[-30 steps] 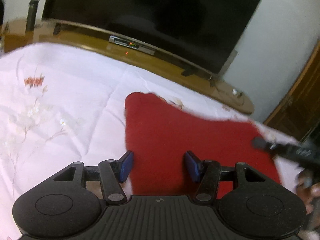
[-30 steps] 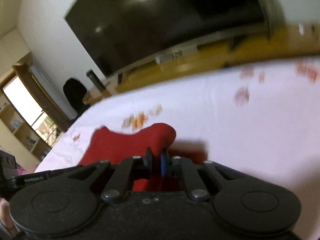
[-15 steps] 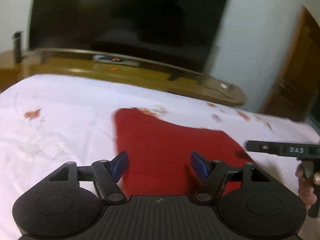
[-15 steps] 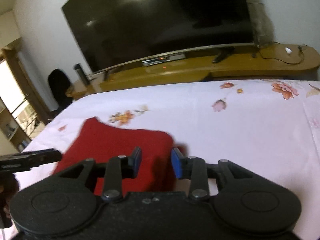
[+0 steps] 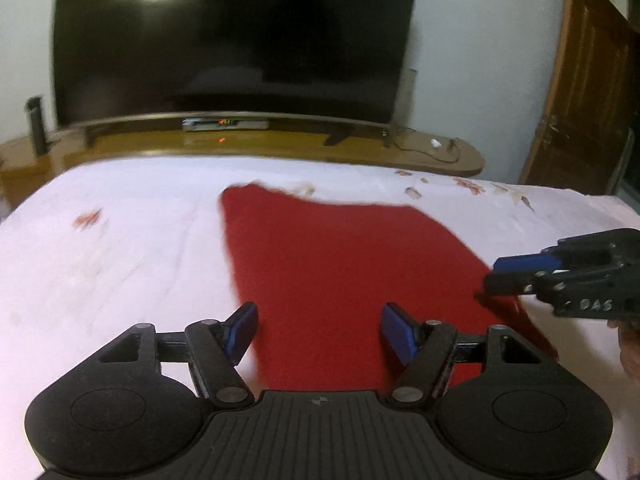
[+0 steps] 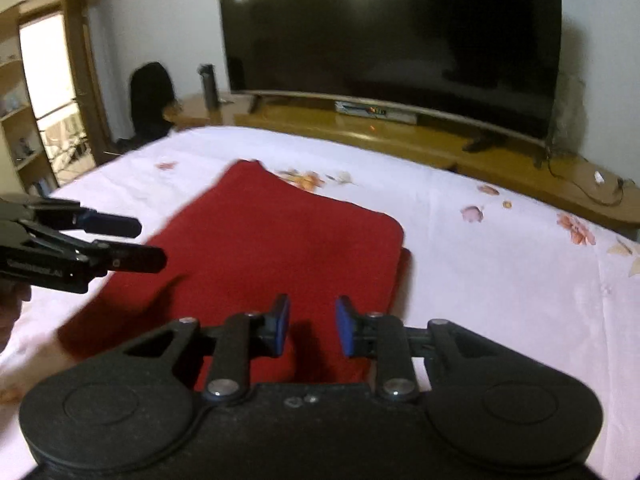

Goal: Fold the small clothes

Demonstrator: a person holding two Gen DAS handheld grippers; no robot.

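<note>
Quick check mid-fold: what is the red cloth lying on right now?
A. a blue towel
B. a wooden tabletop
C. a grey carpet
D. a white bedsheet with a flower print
D: the red cloth lies spread flat on the white flowered bedsheet, with the wooden TV shelf beyond it.
</note>
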